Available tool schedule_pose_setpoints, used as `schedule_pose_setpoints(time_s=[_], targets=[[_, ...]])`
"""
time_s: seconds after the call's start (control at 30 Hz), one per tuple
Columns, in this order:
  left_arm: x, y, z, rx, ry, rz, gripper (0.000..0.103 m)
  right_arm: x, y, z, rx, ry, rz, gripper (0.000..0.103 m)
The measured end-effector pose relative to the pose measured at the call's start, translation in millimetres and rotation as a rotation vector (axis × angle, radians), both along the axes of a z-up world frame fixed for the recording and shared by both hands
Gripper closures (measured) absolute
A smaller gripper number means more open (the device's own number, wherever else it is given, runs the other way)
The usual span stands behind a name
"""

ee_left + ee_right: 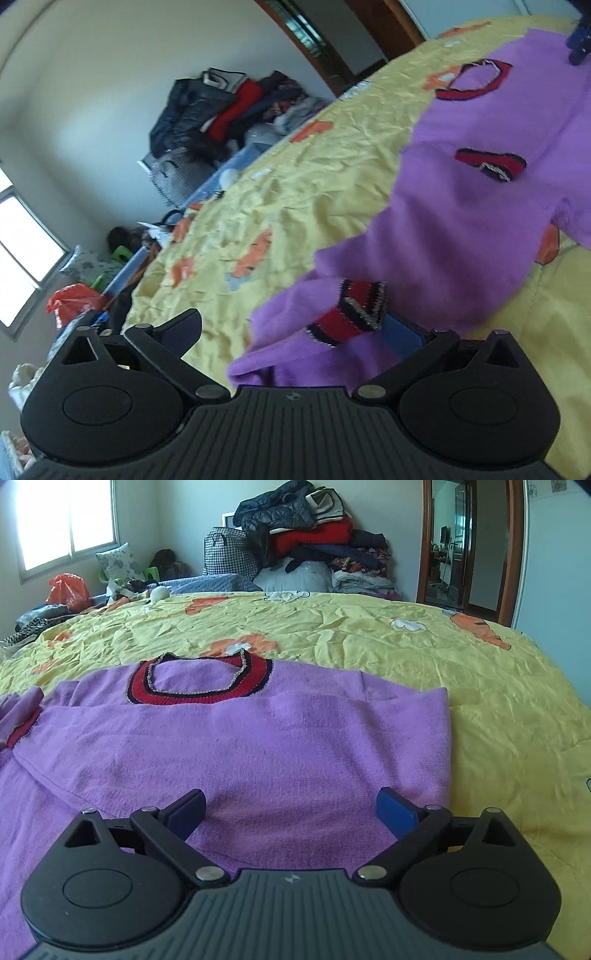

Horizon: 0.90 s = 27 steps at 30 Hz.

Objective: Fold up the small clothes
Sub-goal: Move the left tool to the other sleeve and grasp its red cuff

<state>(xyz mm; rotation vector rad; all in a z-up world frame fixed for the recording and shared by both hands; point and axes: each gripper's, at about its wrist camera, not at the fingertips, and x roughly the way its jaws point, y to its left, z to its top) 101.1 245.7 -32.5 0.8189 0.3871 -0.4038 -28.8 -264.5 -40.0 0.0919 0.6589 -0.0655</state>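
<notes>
A small purple sweater with a red and black collar lies on the yellow bedspread, its right sleeve folded across the chest. My right gripper is open and empty just above the sweater's lower body. In the left wrist view the sweater lies to the right. My left gripper is open, and the left sleeve's striped red cuff lies between its fingers, against the blue right finger. The right gripper shows as a blue shape at the top right of that view.
A pile of clothes and bags stands against the wall beyond the bed. An orange plastic bag and clutter lie under the window. A doorway is at the right. The bedspread is rumpled, with orange prints.
</notes>
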Motion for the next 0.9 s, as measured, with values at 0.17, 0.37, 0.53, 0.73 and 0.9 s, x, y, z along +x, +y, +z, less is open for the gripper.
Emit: schedule_pose_setpoints(time_s=[0.17,0.37,0.53,0.73,0.9], targets=[[30,6,-4,-0.061,0.14,-0.03,0.009,-1,-3,0,0.023,-0.007,-0.006,0.004],[56,26,6,-0.223,0.307,-0.024,0.029,-1,-5,0,0.031,-0.011,-0.013,0.003],[58,26,12,-0.218,0.32,-0.009,0.088,0,-3,-1,0.019,-0.008,-0.023,0.003],[52,62,46,-0.406,0.24,0.128,0.092,2,-2,-1,0.008,0.0,-0.026,0.003],[62,146,84,-0.646,0.169,0.383,0.093,4,1,-2,-0.009,0.007,-0.027,0.003]])
